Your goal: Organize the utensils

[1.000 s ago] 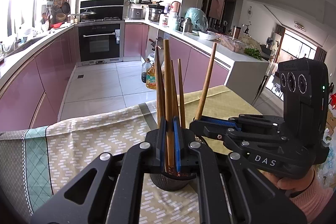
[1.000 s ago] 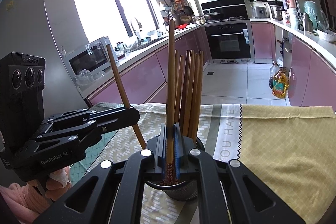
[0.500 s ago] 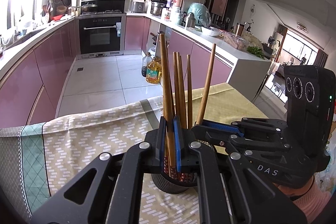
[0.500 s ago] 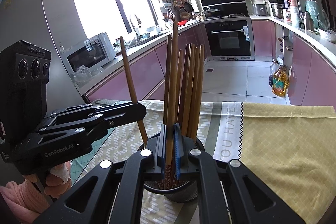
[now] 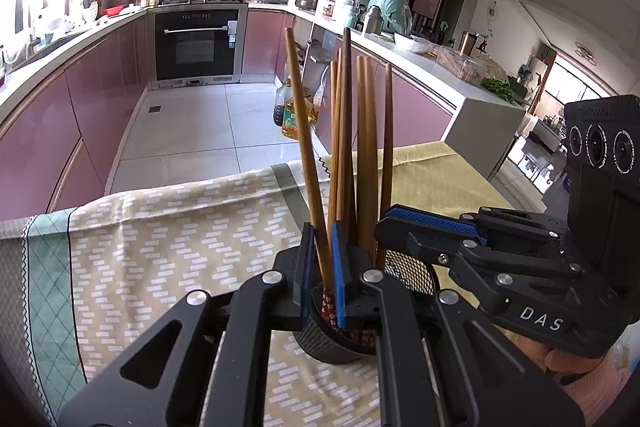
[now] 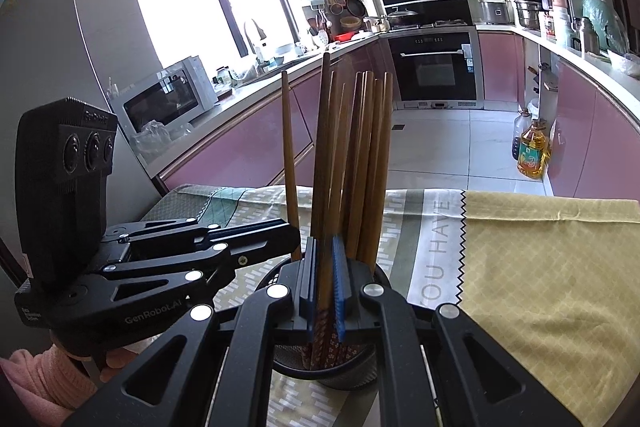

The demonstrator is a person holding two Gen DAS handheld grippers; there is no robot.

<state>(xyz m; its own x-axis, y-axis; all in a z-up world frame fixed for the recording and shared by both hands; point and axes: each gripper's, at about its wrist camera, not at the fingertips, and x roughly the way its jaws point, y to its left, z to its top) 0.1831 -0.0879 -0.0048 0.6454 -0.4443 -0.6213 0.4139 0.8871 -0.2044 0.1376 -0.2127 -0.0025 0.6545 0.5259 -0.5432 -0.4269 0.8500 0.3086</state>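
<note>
L gripper [image 5: 322, 267]: jaws pinching a chopstick [image 5: 308, 163] leaning in the mesh cup [image 5: 332, 343]. R gripper [image 6: 325, 279]: jaws pinching another chopstick [image 6: 322, 163], upright in same cup w/ the rest. Cup on bench cloth [image 5: 160, 247]; oil bottle [image 6: 530, 151] on floor beyond.

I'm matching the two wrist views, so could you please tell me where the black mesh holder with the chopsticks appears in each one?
Left wrist view: the holder sits at bottom centre, just past the left gripper, with the right gripper to its right.
Right wrist view: the holder is at bottom centre, mostly hidden behind the right gripper.
Shared landmark: the black oven at the far end of the kitchen.
</note>
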